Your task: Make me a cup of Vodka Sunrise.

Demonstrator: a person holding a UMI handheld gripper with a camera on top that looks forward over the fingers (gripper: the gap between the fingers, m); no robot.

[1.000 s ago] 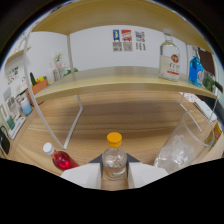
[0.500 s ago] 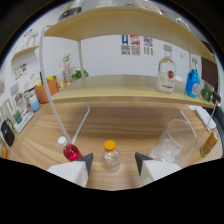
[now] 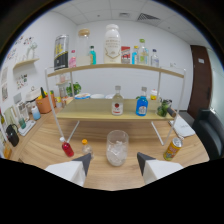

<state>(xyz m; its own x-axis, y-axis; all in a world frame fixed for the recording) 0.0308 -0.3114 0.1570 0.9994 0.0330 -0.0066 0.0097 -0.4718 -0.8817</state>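
My gripper (image 3: 114,163) is open, with nothing between its white fingers (image 3: 82,163). Just ahead of them a clear glass with ice (image 3: 116,148) stands on the wooden table (image 3: 45,145). Left of the glass stand a small orange-capped bottle (image 3: 86,145) and a small bottle of red liquid (image 3: 67,149), both beyond the left finger. On the lower shelf (image 3: 95,113) behind are a clear bottle with a red label (image 3: 117,103) and a blue bottle (image 3: 142,106).
A yellow can (image 3: 173,149) stands right of the glass by the shelf's leg. The top shelf (image 3: 115,67) carries a big white bottle (image 3: 112,44) and several others. Cups and a plant (image 3: 44,104) crowd the left; a dark chair (image 3: 210,131) is at right.
The fingers were around the orange-capped bottle; they have opened and let it go. The gripper has drawn back, risen and swung right, and the bottle now stands on the table.
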